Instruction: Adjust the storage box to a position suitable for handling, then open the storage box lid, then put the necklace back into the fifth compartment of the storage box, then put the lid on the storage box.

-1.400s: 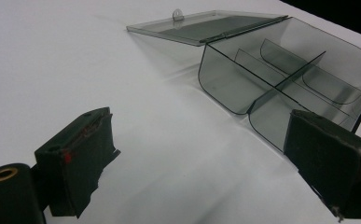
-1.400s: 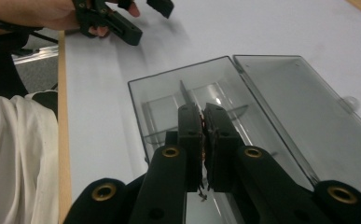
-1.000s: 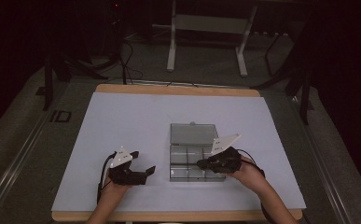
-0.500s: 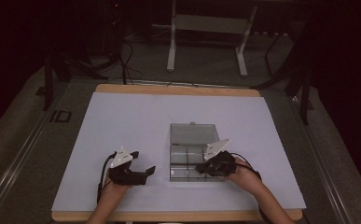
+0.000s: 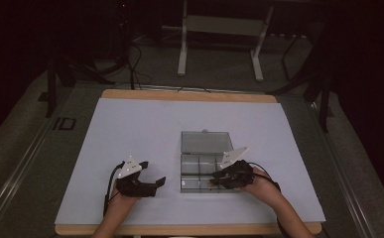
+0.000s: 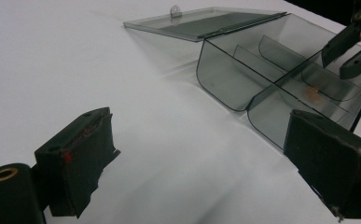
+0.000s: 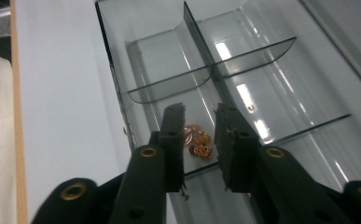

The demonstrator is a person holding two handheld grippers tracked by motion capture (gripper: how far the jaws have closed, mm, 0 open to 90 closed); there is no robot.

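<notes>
The clear divided box [image 5: 202, 166] stands near the front edge of the tabletop [image 5: 130, 124], a little right of its middle, with the lid folded flat behind it. The right gripper [image 5: 218, 179] hangs over the box's front right compartment. Its jaws are apart, with nothing between them, just above some small copper-coloured pieces [image 7: 197, 140] lying there. The left gripper [image 5: 156, 182] rests on the tabletop beside the box, its jaws wide open and empty.

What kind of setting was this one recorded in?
Probably a lab or workshop recording station: a table under a plain white cover, cables on the floor, a bare metal stand behind, dark surroundings.
</notes>
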